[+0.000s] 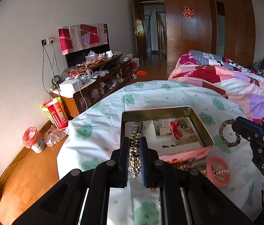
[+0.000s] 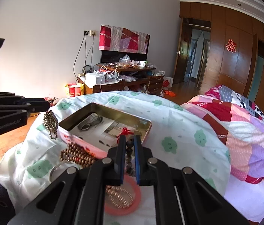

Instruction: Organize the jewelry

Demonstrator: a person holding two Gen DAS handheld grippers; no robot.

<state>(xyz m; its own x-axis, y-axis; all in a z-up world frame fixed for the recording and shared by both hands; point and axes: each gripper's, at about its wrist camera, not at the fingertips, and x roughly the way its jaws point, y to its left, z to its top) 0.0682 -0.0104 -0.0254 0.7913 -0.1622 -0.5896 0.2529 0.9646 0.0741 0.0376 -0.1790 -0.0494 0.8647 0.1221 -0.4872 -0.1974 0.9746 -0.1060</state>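
Observation:
An open pink tin box [image 1: 205,131] [image 2: 147,131] lies on the cloth-covered table, holding paper and a red knotted cord [image 1: 176,129] [image 2: 125,131]. My left gripper [image 1: 134,140] is shut on a shiny metal bead strand [image 1: 134,155] [image 2: 51,124], held above the tin's near left corner. My right gripper [image 2: 130,140] is shut on a dark bead bracelet [image 2: 129,153] [image 1: 227,133], held in the air to the right of the tin. Brown wooden beads [image 2: 77,154] and a pink bangle [image 2: 130,204] [image 1: 209,164] around a gold bead bracelet [image 1: 221,172] lie in front of the tin.
A white cloth with green prints [image 1: 98,123] covers the table. A silver ring [image 2: 57,168] lies by the wooden beads. A bed with a patchwork quilt [image 2: 244,131] is at the right. A cluttered TV cabinet [image 1: 94,82] stands by the far wall.

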